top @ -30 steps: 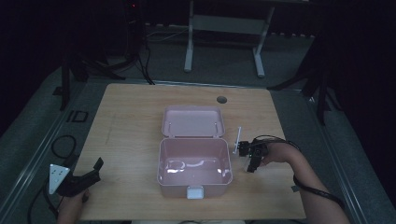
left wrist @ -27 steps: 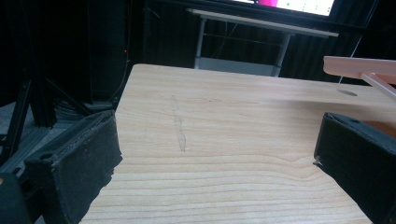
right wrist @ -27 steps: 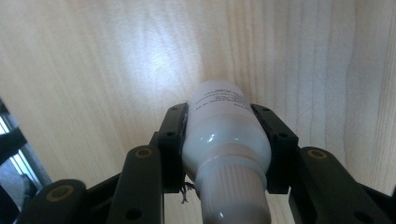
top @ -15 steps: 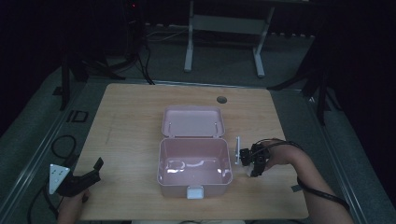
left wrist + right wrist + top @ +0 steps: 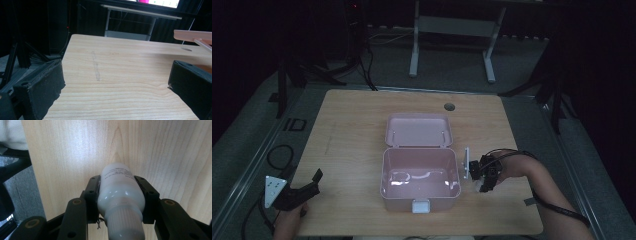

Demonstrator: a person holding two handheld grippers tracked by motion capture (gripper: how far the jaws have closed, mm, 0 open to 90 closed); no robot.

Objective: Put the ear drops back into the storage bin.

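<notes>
While right gripper (image 5: 121, 195) pinches white bottle (image 5: 119, 192) above table (image 5: 352, 125), just right of open pink box (image 5: 421, 175), left gripper (image 5: 299, 192) rests near table's left corner, jaws spread, nothing between.

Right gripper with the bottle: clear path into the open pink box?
Probably yes. The right gripper, shut on the white bottle, sits just beside the pink box, whose lid lies folded back; nothing stands between.
</notes>
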